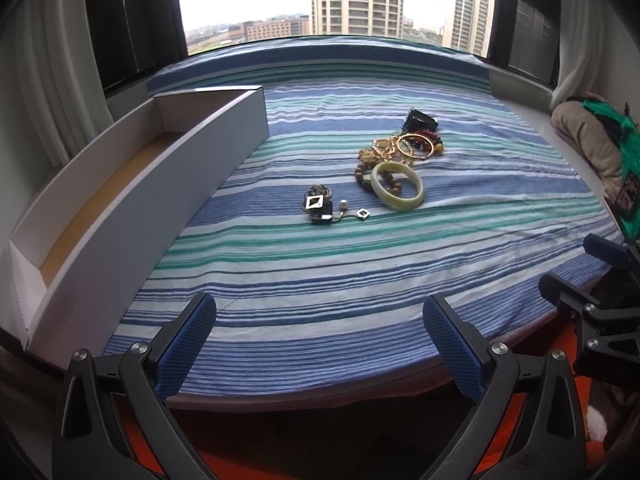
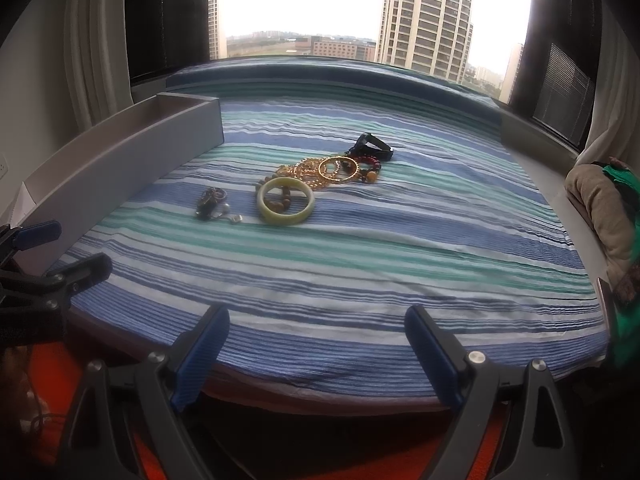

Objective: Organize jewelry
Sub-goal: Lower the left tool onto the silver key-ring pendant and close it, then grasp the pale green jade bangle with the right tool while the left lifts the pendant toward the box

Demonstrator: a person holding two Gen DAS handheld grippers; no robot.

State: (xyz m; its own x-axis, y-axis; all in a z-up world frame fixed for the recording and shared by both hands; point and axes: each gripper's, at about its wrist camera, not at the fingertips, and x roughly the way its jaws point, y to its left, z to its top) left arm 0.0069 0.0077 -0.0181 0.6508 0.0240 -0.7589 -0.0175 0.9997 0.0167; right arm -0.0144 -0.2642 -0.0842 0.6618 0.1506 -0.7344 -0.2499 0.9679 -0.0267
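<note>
On the striped bed, both my left tool and right tool are spread; I judge the jade bangle rigid, slippery, best pinched across its rim.

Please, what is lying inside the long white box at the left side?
The long white box shows only its brown floor and white inner walls; no jewelry is visible inside. Its near wall hides part of the floor.
</note>
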